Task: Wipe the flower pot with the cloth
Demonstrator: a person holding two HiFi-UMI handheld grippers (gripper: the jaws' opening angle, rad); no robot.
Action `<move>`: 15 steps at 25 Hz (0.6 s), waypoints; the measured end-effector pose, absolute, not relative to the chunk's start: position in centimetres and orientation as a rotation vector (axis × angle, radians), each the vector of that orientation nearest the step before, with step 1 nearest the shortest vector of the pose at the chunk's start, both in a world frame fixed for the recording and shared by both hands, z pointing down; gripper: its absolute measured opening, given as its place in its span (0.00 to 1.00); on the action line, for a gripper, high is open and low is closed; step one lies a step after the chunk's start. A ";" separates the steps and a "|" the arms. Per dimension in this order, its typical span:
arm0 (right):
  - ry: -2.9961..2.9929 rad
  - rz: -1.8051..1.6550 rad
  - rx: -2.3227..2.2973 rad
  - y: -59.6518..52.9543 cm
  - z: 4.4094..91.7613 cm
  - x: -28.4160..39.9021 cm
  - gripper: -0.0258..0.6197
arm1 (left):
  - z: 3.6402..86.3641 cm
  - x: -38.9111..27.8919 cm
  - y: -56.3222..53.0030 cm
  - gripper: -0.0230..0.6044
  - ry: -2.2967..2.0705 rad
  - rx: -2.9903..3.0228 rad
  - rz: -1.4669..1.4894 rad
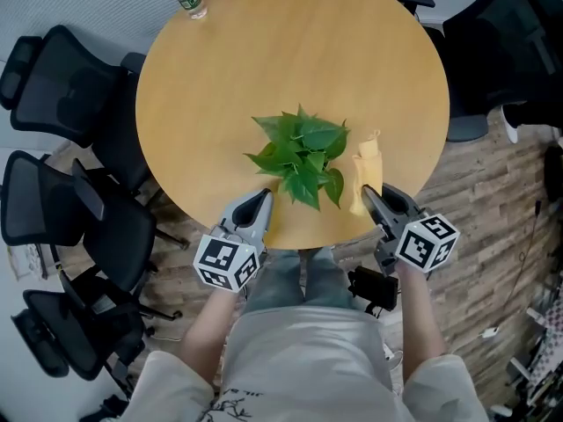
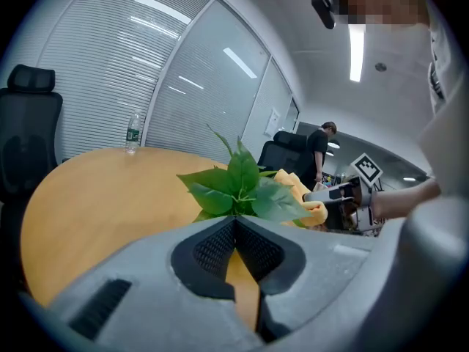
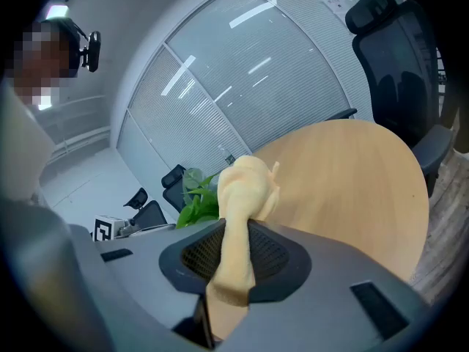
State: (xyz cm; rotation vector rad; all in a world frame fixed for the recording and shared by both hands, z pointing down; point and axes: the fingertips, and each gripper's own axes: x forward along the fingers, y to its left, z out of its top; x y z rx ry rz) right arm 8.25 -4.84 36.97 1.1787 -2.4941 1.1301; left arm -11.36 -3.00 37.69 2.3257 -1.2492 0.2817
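Own view: my right gripper (image 3: 236,232) jaws pinch the pale yellow cloth (image 3: 246,188); head view: left gripper (image 1: 263,198) jaws shut, empty, seven o'clock of leafy green plant (image 1: 300,151)

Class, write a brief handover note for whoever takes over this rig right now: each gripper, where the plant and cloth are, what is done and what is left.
Left gripper: shut, empty, at the near edge of the table, left of the plant.
Right gripper: shut on the yellow cloth, which stands bunched up just right of the leaves.
The flower pot is hidden under the leaves.
Done: cloth is in the gripper and brought beside the plant.
Left: wipe the pot; the pictures don't show whether the cloth touches it.
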 end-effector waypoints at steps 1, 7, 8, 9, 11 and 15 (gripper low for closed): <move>-2.487 1.141 1.180 -5.0 37.4 8.3 0.15 | 38.2 -11.3 -3.0 0.05 -1.242 2.325 0.292; -2.431 1.163 1.187 -6.5 40.3 8.3 0.15 | 41.1 -11.1 -3.8 0.05 -1.230 2.309 0.325; -2.422 1.164 1.186 -6.7 40.7 8.2 0.15 | 41.6 -11.2 -4.0 0.05 -1.230 2.305 0.330; -2.413 1.166 1.184 -7.0 41.1 8.1 0.15 | 42.0 -11.3 -4.3 0.05 -1.230 2.303 0.332; -2.397 1.172 1.175 -7.6 41.9 7.9 0.15 | 42.7 -11.5 -4.8 0.05 -1.226 2.302 0.330; -2.366 1.171 1.146 -8.9 43.2 7.5 0.15 | 43.7 -11.5 -6.1 0.05 -1.219 2.305 0.298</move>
